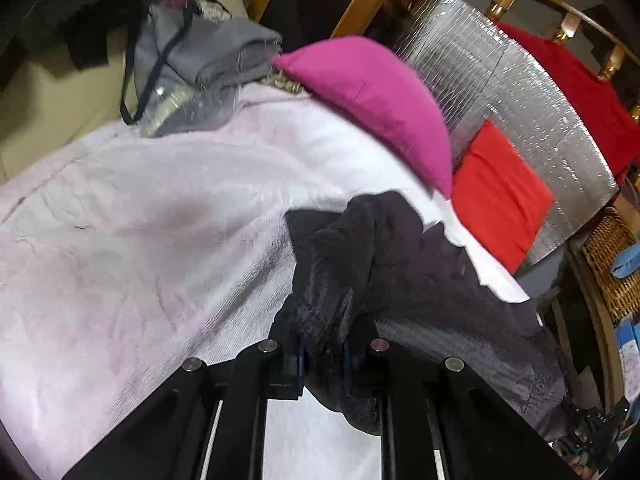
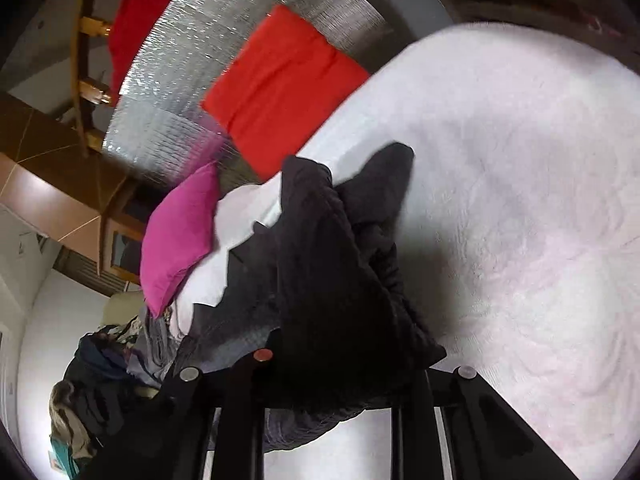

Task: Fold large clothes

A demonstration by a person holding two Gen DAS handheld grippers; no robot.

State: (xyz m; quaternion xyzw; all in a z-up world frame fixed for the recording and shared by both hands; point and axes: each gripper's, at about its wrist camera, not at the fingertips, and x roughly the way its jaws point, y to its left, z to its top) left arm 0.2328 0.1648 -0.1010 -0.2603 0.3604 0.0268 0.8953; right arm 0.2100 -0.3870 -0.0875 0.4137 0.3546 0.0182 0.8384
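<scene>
Left wrist view: the left hand-held gripper (image 1: 325,354) is pinched nearly closed on the dark garment (image 1: 400,264), bunched over the pale pink blanket (image 1: 140,240); the right hand-held gripper (image 2: 340,392) likewise clamps that cloth

The left gripper (image 1: 324,354), a black two-finger tool on twin black rails with round silver bolt heads, points downward at a slant, its fingers (image 1: 294,360) drawn close together and pinching a bunched fold of the dark charcoal knitted garment (image 1: 360,264) that rises just ahead of and between them. The right gripper (image 2: 340,392), of the same black build, also tilts downward; its fingers are hidden under the same dark cloth, which drapes over them and piles up just beyond, so the tips cannot be seen, but they stand nearly closed on the fabric. No hand or sleeve shows in either view.
</scene>
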